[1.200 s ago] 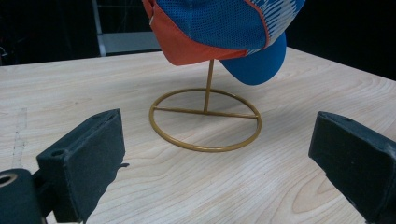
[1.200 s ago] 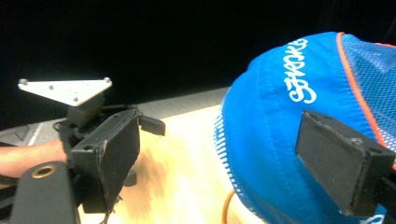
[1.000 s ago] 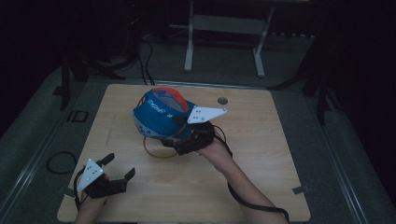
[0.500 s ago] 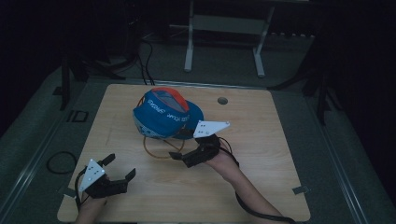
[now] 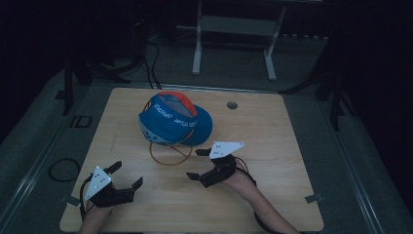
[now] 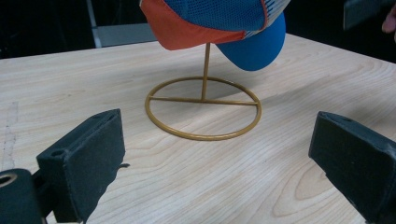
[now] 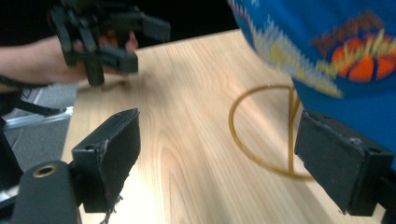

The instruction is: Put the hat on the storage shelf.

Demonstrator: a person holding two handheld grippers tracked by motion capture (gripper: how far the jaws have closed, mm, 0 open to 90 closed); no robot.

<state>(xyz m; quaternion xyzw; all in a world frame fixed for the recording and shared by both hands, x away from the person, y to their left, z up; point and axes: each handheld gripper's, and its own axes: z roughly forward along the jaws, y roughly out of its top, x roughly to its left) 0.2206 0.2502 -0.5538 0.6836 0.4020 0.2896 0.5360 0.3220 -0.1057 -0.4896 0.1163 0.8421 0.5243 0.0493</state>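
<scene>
Both grippers' fingers [image 5: 125,176] [image 5: 198,164] apart, empty.

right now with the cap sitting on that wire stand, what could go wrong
The cap rests loosely on a thin wire stand, so a nudge from the open right tongs close beside it could tip the stand or knock the cap off. The cap sits lopsided, brim drooping to one side, so it may slide off unaided. The left tongs sit farther away, less of a concern.

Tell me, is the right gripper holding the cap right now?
No, the right gripper is open and apart from the cap, which sits on its stand.
</scene>
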